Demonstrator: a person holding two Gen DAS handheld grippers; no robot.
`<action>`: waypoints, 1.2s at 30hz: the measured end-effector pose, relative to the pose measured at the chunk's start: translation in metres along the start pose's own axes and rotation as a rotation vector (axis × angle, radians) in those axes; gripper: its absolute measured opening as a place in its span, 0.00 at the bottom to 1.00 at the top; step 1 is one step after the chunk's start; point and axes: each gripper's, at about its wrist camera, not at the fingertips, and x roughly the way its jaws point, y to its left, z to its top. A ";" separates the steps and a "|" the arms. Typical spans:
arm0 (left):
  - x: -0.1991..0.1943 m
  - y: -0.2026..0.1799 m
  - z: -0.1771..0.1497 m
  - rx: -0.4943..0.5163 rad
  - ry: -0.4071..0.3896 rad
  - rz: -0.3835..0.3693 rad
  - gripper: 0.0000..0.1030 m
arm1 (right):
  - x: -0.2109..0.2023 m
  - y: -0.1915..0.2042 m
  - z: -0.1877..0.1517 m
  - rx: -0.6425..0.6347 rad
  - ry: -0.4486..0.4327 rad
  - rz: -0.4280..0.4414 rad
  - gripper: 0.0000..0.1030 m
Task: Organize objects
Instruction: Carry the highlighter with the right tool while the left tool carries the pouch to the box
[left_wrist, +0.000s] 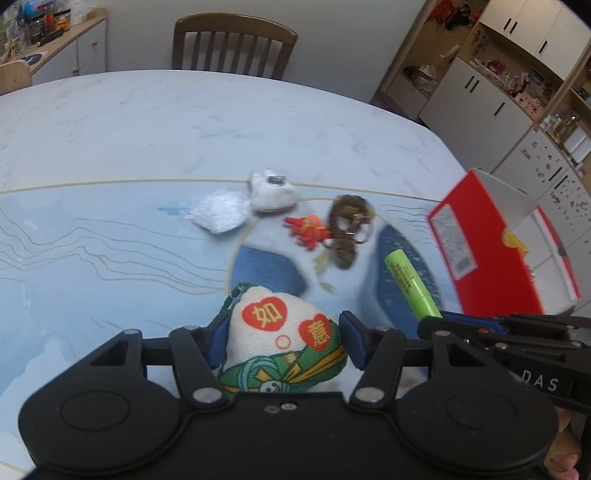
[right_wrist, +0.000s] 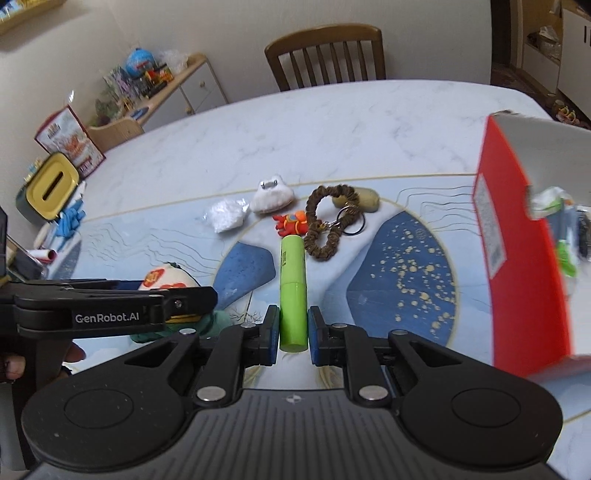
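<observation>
My left gripper (left_wrist: 284, 341) is shut on a white stuffed pouch (left_wrist: 280, 328) with red hearts and a green pattern, low over the blue table mat (left_wrist: 110, 258). My right gripper (right_wrist: 293, 332) is shut on the near end of a green tube (right_wrist: 293, 280) that points away along the mat. The left wrist view shows the tube (left_wrist: 410, 284) with the right gripper (left_wrist: 439, 319) at its near end. Beyond lie a white packet (right_wrist: 225, 216), a white plush (right_wrist: 271, 197), a red-orange figure (right_wrist: 291, 223) and a brown braided keychain (right_wrist: 328, 225).
An open red box (right_wrist: 517, 240) with things inside stands on the right of the table. A tan oval object (right_wrist: 364, 199) lies behind the keychain. A yellow tin (right_wrist: 51, 186) and blue gloves (right_wrist: 70, 221) sit at the far left. A wooden chair (right_wrist: 327, 55) stands behind the table.
</observation>
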 end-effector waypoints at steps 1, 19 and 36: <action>-0.003 -0.005 0.001 0.000 0.001 -0.008 0.58 | -0.006 -0.002 0.000 0.004 -0.006 0.005 0.15; -0.046 -0.138 0.036 0.132 -0.089 -0.169 0.58 | -0.109 -0.083 0.010 0.060 -0.153 -0.005 0.15; -0.019 -0.282 0.074 0.280 -0.140 -0.239 0.58 | -0.146 -0.214 0.024 0.123 -0.215 -0.153 0.15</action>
